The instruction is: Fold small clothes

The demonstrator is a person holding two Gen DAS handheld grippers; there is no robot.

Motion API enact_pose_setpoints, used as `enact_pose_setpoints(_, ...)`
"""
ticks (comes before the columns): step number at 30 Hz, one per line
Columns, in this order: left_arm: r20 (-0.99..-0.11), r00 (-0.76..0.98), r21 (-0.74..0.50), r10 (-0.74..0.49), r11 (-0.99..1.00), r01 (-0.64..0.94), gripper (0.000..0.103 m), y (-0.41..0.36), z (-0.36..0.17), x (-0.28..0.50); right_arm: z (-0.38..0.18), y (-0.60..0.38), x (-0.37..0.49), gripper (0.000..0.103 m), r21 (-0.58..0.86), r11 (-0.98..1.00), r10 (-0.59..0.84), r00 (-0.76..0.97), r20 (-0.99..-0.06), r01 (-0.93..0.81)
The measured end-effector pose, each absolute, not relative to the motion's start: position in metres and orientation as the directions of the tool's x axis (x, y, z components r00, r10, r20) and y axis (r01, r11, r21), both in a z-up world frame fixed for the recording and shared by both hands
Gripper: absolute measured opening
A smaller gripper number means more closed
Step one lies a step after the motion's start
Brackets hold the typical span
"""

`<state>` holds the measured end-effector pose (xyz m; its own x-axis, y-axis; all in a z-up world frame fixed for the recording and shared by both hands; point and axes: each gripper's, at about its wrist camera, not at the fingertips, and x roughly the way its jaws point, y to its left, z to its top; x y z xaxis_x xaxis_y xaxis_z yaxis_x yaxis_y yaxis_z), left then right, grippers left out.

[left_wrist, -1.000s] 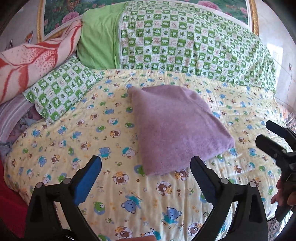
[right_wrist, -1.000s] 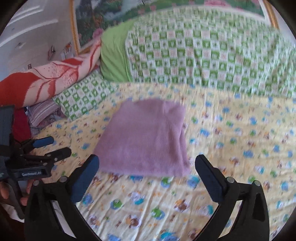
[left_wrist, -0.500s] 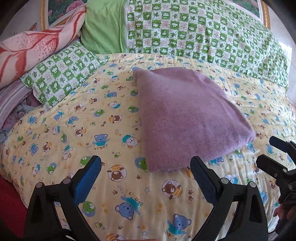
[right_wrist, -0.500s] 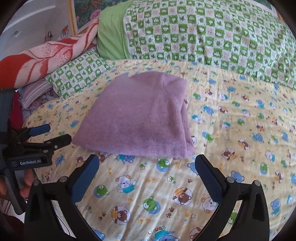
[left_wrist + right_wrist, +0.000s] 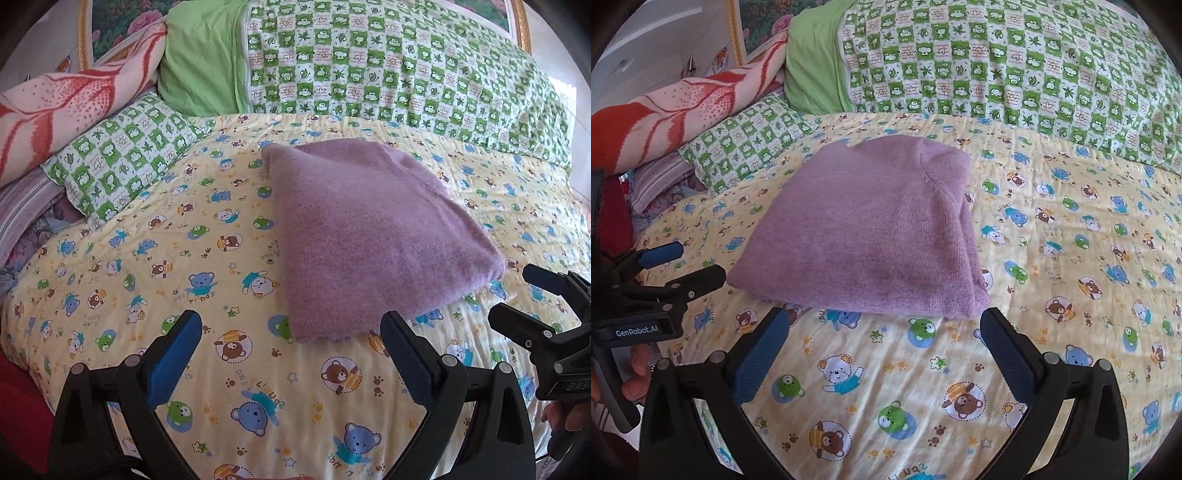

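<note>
The framed picture (image 5: 110, 33) at the far end is mostly hidden behind the red-patterned blanket (image 5: 66, 99) and checked pillows (image 5: 369, 62). The sweater (image 5: 871, 229) hides its own folded-under layers. The striped cloth (image 5: 18, 206) runs off the left edge.

A bedroom in a home, seen across a made bed. Covered by a yellow quilt (image 5: 155, 258) printed with cartoon bears and frogs. Backed by a long green-and-white checked pillow (image 5: 388, 70) with a plain green end, and a smaller matching checked pillow (image 5: 122, 155) at the left. Stacked beside it, a folded red-and-cream floral blanket (image 5: 62, 107). Behind, on the wall, a gold-framed flower painting (image 5: 757, 22). Daylight falling across the bedding.
</note>
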<state>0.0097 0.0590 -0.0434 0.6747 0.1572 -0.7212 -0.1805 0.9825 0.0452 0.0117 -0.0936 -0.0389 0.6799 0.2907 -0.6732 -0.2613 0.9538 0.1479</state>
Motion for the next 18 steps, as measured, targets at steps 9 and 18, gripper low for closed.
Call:
enact_pose_setpoints(9, -0.72, 0.677, 0.045, 0.154, 0.983, -0.176, 0.099, 0.0597, -0.0426, 0.0101, -0.0419, -0.0866, 0.0109, 0.103, 0.142, 0.953, 0.29, 0.676, -0.677, -0.267)
enact_pose_setpoints(18, -0.731, 0.668, 0.041, 0.141, 0.986, -0.164, 0.099, 0.0605, -0.0428, 0.0124, -0.0409, -0.083, 0.0118, 0.103, 0.14, 0.952, 0.291, 0.674, -0.679, -0.27)
